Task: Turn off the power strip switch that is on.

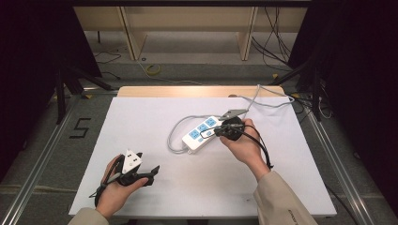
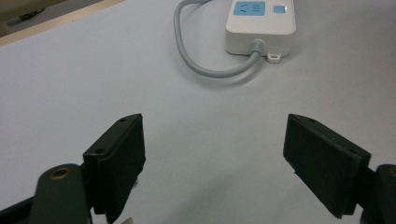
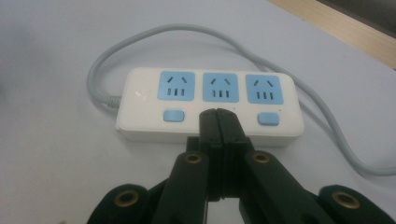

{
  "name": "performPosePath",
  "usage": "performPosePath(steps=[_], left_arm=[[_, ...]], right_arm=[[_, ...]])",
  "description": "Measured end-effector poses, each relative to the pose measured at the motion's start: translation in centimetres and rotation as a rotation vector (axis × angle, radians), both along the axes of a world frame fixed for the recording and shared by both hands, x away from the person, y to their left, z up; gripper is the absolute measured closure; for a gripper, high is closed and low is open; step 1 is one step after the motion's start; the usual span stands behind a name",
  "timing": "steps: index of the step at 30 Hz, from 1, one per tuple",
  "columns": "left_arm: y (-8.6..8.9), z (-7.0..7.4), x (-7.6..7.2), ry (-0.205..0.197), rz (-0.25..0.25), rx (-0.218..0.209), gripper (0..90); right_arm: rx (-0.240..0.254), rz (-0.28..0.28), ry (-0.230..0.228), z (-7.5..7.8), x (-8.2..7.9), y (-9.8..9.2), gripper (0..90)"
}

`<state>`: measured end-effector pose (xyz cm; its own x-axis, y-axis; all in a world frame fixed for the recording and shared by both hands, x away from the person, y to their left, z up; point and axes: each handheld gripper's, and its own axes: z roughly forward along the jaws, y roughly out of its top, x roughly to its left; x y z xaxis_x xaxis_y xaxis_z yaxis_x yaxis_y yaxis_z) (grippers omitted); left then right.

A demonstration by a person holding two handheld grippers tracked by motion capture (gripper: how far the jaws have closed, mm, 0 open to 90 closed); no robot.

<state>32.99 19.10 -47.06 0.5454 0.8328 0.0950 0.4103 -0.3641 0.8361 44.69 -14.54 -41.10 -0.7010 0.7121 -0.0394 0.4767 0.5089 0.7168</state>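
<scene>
While the white three-socket power strip with blue outlet faces [image 1: 202, 133] lies flat near the centre of the white-topped table [image 1: 141, 122], the right gripper [image 1: 224, 130] sits over its right end, w/ the person's right hand [image 1: 244, 143] wrapped around the body. Right gripper view: both black fingers [image 3: 218, 123] pressed together, fully closed, nothing between them; tips sit at the near edge of the strip [image 3: 208, 105], at the middle blue rocker switch position, betw. the left blue switch [image 3: 173, 115] and the right blue switch [image 3: 268, 118]. Whether the tips actually touch the casing: cannot tell. Grey round power cord [image 1: 174, 133] leaves the strip's left end, loops back behind it and runs off toward the far right edge of the table. Left gripper [image 1: 149, 174] is well apart from the strip, near the front-left of the table, held low in the person's left hand [image 1: 115, 187]. Left gripper view: fingers [image 2: 119, 158] spread wide, holding nothing, bare table surface betw. them; strip end w/ cord exit [image 2: 261, 25] seen ahead, well clear. Beige sleeve [image 1: 281, 201] on the right forearm.
</scene>
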Motion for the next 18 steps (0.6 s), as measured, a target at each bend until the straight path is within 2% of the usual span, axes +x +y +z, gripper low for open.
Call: performPosePath(steps=[18], left_arm=[[0.0,0.0,0.0,-0.002,-0.005,0.004,21.1]], right_arm=[[-0.032,0.028,0.032,0.4,1.3,2.0,90.0]])
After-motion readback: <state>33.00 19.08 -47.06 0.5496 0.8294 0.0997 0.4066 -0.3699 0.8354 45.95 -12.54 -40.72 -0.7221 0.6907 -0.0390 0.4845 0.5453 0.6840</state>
